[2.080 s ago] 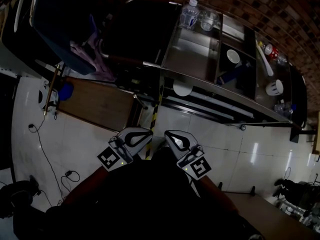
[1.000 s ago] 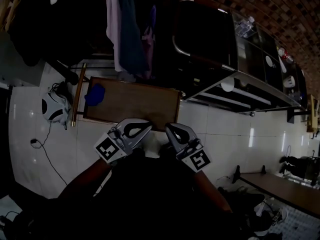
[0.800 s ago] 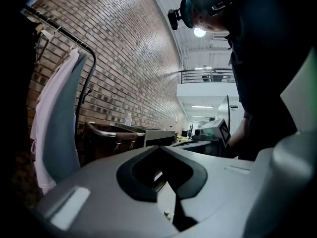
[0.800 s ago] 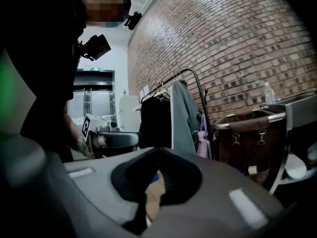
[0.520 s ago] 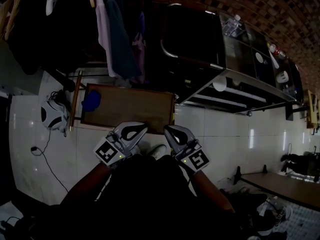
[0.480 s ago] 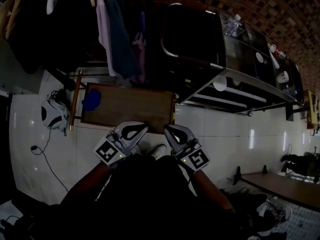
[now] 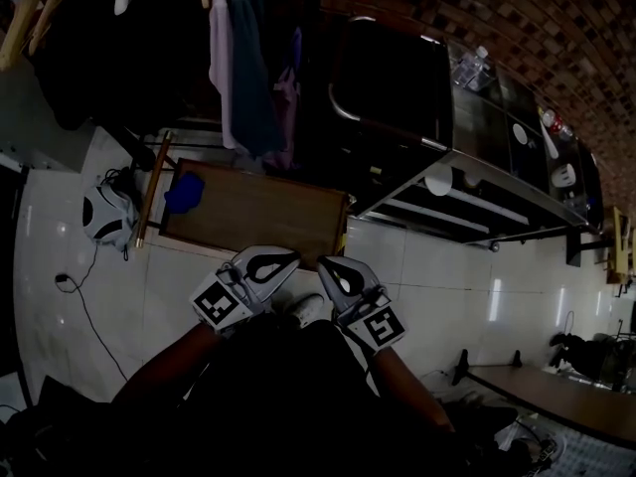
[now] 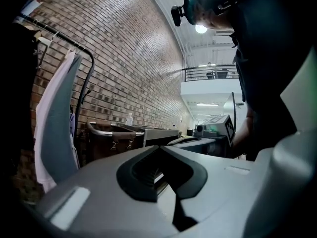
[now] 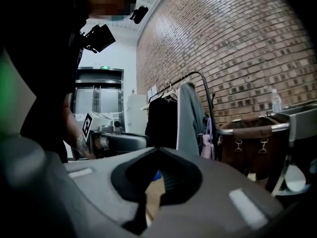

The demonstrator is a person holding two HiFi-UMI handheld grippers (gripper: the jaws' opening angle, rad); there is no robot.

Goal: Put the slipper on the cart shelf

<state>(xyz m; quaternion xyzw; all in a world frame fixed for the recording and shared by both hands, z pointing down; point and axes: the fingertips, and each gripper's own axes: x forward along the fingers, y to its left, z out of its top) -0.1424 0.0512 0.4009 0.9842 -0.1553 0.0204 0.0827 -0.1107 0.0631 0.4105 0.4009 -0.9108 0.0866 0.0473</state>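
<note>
Head view: left gripper (image 7: 294,256), right gripper (image 7: 321,263) both closed, empty

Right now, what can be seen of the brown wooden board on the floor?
The wooden board is a flat, brown, rectangular panel with a plain wood-like top, set low and level on the white tiled floor. A small blue object rests on its left end, and a wooden pole runs along that edge. Hanging clothes overhang its far side.
</note>
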